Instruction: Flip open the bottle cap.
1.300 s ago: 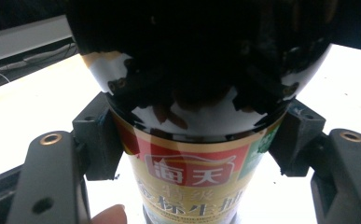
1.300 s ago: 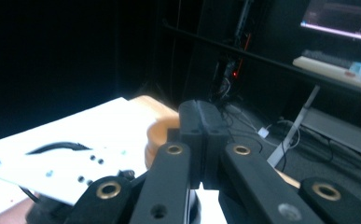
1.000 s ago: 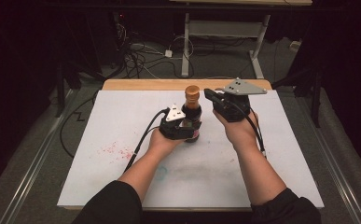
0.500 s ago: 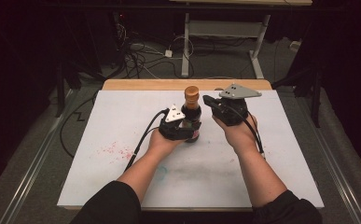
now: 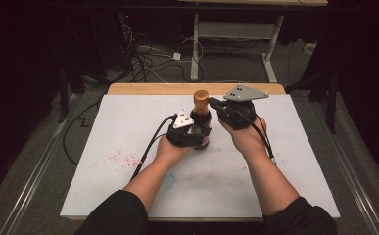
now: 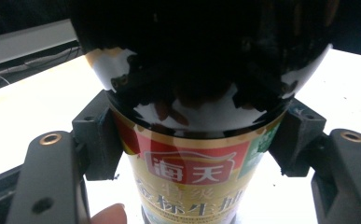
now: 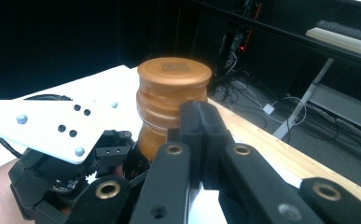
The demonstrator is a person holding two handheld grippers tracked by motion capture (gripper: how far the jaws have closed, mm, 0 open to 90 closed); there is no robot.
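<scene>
The bottle (image 6: 194, 140) carries a label (image 6: 190, 179) with two large white Chinese characters, 海天, on a red panel. Beneath them runs a row of gold characters, cut off and not fully legible. The bottle's cap (image 7: 174, 72) bears a small printed code square, too fine to read.

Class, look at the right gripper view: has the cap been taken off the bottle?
No, the orange cap sits on top of the bottle.

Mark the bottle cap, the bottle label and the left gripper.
bottle cap (image 7: 174, 71), right gripper view, flat top.
bottle label (image 6: 192, 175), left gripper view, red panel.
left gripper (image 5: 191, 136), high view, between its fingertips at the bottle.
</scene>
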